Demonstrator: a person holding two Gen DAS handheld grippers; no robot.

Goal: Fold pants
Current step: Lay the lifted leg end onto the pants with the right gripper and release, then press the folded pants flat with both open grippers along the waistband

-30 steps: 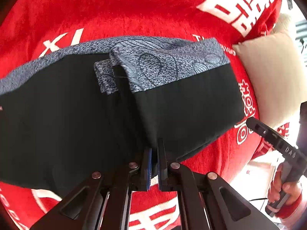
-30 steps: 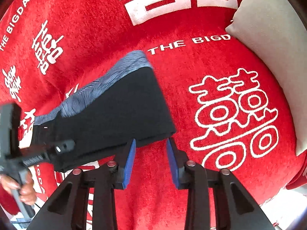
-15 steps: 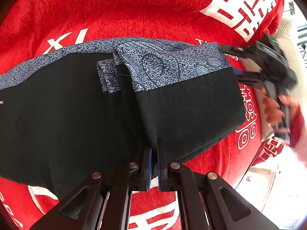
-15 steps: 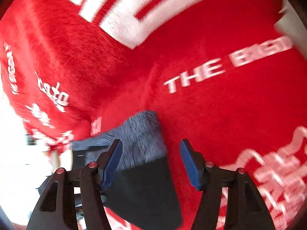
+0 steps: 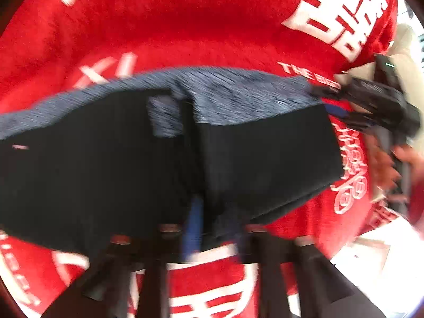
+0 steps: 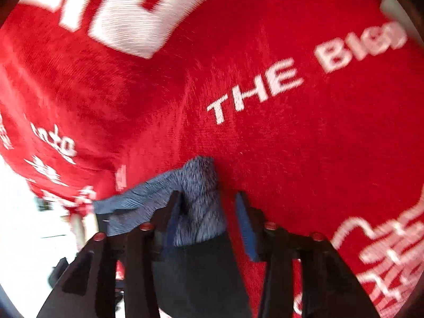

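Observation:
Black pants (image 5: 265, 159) with a grey-blue patterned waistband (image 5: 238, 98) lie folded on the red blanket. In the blurred left wrist view my left gripper (image 5: 216, 228) is at the pants' near edge. Its jaws are opening, and the dark fabric edge still lies between the blue pads. My right gripper (image 5: 334, 106) is at the far right corner of the waistband. In the right wrist view that corner (image 6: 201, 185) sits between the fingers of the right gripper (image 6: 208, 217). Those jaws are closing, and a gap still shows beside the right pad (image 6: 245, 225).
The red blanket (image 5: 185, 26) with large white characters and "THE BIGDAY" lettering (image 6: 254, 92) covers the whole surface. A beige cushion (image 5: 405, 61) lies at the far right. A person's hand (image 5: 384, 164) holds the right gripper's handle. Bright floor shows past the blanket's lower right edge.
My left gripper's jaws, shut on the pants' near edge before, have come apart. The right gripper went from the near right corner to the far waistband corner and narrowed around it.

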